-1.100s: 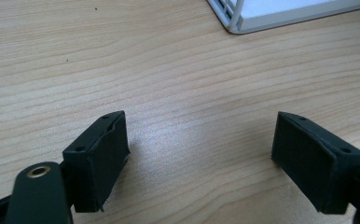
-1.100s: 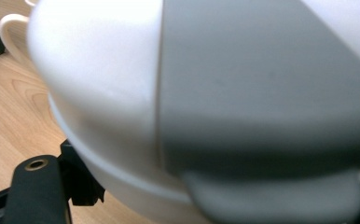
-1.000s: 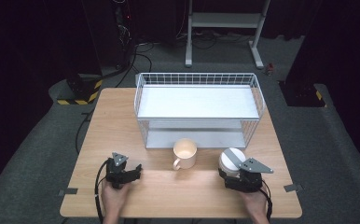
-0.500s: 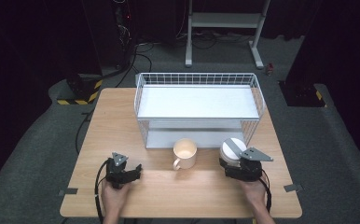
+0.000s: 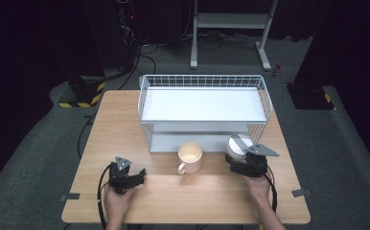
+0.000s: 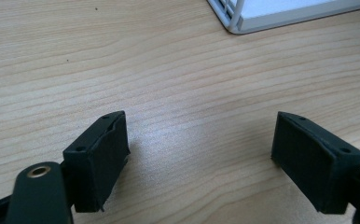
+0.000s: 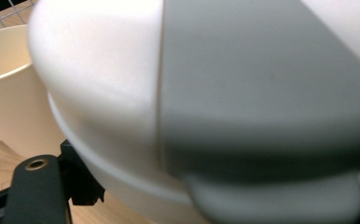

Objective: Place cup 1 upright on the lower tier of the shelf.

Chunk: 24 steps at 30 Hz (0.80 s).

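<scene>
White lidded container [image 5: 237,146] with a grey band, on the counter [image 5: 125,124] before the wire rack [image 5: 202,103], beside a cream mug [image 5: 190,157]. Right tongs [image 5: 240,163] straddle its body, grip uncertain; left tongs [image 6: 201,158] released over bare wood. Likely light, rigid, smooth plastic: best clasped low across the body, below the lid.

High view looks down over the table [image 5: 125,124]; both claw views sit close above its wood.
</scene>
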{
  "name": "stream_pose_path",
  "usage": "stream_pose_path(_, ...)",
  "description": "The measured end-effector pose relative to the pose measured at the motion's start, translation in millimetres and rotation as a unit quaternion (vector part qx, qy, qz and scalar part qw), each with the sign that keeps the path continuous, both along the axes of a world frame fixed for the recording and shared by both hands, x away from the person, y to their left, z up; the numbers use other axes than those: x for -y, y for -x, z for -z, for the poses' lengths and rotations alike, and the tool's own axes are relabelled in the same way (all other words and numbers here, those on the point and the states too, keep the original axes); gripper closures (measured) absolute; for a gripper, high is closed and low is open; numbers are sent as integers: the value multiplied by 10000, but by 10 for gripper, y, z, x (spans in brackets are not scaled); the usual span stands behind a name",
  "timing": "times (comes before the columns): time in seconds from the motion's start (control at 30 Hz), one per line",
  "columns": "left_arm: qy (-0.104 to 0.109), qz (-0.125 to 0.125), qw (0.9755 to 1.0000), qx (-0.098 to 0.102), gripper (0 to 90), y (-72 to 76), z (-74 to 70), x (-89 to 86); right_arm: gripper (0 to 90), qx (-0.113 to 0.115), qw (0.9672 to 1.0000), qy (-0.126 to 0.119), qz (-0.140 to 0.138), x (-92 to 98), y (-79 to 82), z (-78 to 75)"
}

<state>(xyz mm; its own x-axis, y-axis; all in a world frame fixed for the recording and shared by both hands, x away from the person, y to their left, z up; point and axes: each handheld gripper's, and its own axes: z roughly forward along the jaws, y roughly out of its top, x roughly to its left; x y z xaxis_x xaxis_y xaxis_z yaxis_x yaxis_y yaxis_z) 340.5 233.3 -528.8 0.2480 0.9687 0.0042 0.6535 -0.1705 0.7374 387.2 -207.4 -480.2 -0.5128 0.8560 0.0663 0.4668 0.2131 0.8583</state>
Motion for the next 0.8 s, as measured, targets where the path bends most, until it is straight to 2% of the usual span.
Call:
stream_pose_path(0.23, -2, 0, 10000, 0, 188, 0, 0, -1, 190, 19, 10000, 8, 37, -38, -86, -11)
stream_pose_path(0.43, 0, -1, 10000, 1, 188, 0, 0, -1, 190, 4, 9998, 161, 83, -96, -179, -11)
stream_pose_path(0.8, 1, -2, 10000, 1, 188, 0, 0, -1, 190, -20, 9998, 187, 92, -173, -302, -19)
